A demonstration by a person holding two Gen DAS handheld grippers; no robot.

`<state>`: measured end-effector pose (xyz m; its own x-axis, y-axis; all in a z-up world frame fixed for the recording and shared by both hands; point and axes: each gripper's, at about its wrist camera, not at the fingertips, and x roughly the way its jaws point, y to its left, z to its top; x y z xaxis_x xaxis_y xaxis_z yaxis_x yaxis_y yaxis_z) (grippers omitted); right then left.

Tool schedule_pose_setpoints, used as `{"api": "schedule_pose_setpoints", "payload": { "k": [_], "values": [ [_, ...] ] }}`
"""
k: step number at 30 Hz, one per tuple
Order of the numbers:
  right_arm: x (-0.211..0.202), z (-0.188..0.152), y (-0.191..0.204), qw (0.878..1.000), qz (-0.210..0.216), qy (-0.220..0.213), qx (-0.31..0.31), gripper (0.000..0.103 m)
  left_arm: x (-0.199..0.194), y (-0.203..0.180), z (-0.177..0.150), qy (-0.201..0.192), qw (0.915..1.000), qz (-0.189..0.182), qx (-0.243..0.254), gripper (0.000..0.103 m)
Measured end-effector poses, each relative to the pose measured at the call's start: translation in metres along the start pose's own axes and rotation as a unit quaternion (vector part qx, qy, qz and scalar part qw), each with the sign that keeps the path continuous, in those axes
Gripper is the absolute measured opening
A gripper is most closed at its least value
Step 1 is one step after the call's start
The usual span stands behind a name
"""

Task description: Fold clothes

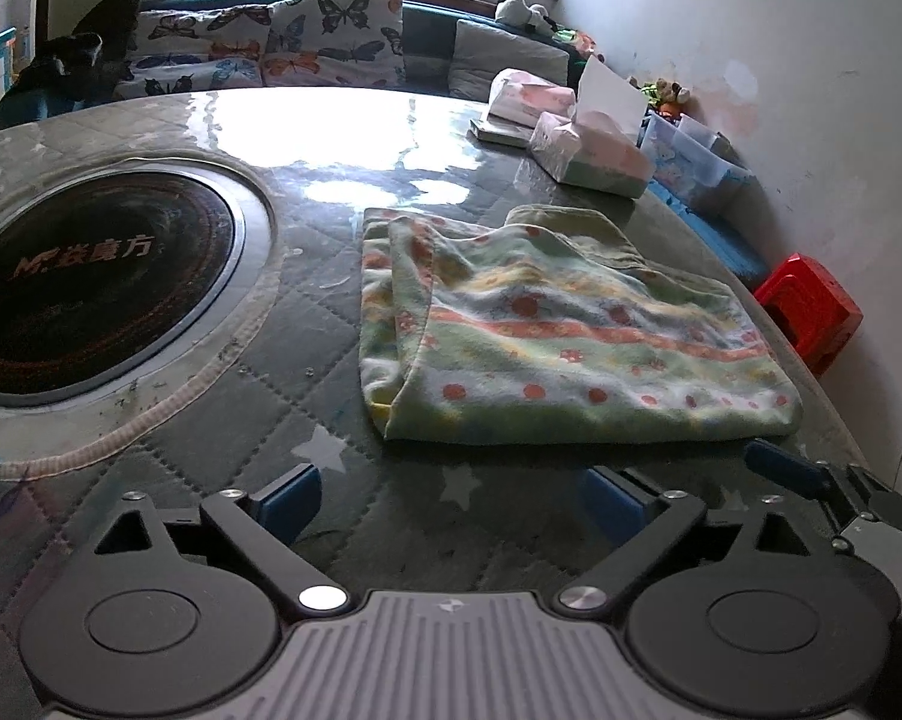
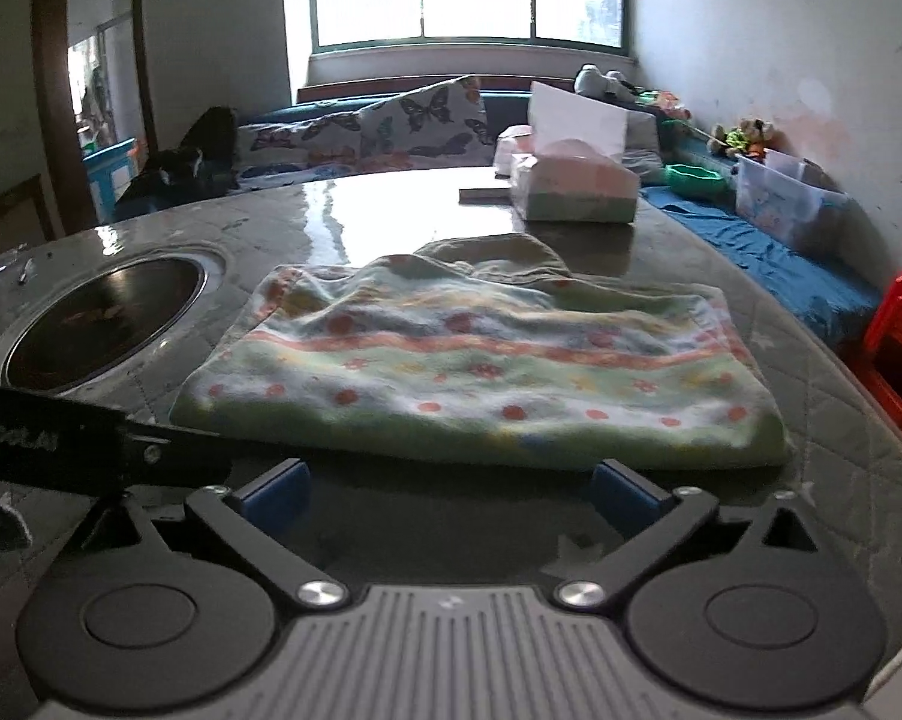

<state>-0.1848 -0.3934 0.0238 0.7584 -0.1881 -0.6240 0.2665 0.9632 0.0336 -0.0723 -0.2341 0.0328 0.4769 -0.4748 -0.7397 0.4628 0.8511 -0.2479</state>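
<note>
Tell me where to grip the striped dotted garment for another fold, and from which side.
Take the striped garment at its near folded edge, one corner per gripper. That edge is thick and rounded, facing both open grippers, left gripper and right gripper. Come in low along the table, probably sliding one finger underneath.
</note>
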Motion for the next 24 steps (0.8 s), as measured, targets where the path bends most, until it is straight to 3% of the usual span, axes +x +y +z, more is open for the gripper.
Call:
{"api": "schedule_pose_setpoints", "payload": {
  "k": [10,24],
  "values": [
    [-0.002,-0.007,-0.007,0.999,-0.029,0.014,0.021,0.103,-0.007,0.002,-0.008,-0.007,1.0000,0.004,-0.003,0.103],
    [-0.021,-0.011,-0.003,0.999,-0.044,-0.008,0.027,0.103,-0.022,-0.003,-0.018,-0.035,0.9994,0.005,-0.004,0.103]
  ]
}}
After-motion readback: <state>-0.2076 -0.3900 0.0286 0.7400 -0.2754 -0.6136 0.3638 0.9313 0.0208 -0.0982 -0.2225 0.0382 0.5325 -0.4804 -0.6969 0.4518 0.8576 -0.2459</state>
